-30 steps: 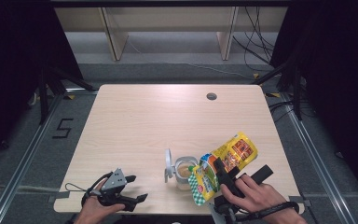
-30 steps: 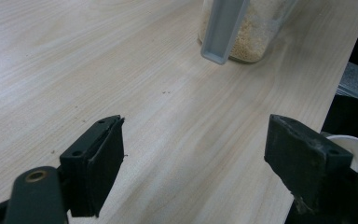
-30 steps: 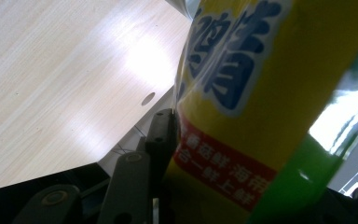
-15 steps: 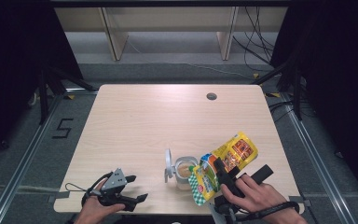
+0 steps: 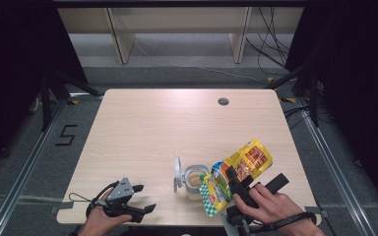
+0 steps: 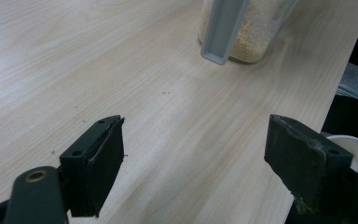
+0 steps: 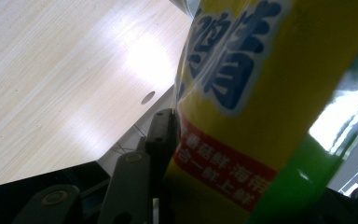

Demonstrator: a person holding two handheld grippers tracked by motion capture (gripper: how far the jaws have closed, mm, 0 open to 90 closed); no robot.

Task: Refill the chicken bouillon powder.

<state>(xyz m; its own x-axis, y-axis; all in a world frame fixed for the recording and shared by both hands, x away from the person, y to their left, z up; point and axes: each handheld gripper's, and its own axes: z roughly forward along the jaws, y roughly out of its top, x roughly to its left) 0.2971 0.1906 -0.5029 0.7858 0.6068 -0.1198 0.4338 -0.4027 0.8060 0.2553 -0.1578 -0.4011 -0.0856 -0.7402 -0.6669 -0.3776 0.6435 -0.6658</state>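
Seasoning bag [image 5: 236, 174], clamped by the right gripper [image 5: 234, 183], hangs tilted just beside and over the open jar [image 5: 195, 180], unmoved from a second ago, likely mid-pour. Left of the jar, the left gripper [image 5: 140, 199] rests open. The right gripper view shows a pad [image 7: 161, 135] pressing the bag.

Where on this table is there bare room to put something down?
The far half of the table is bare wood, up to the small round hole near the far edge. The strip between the left gripper and the open jar is free too. It is crowded at the near right, where the right gripper tilts a yellow bag over the jar.
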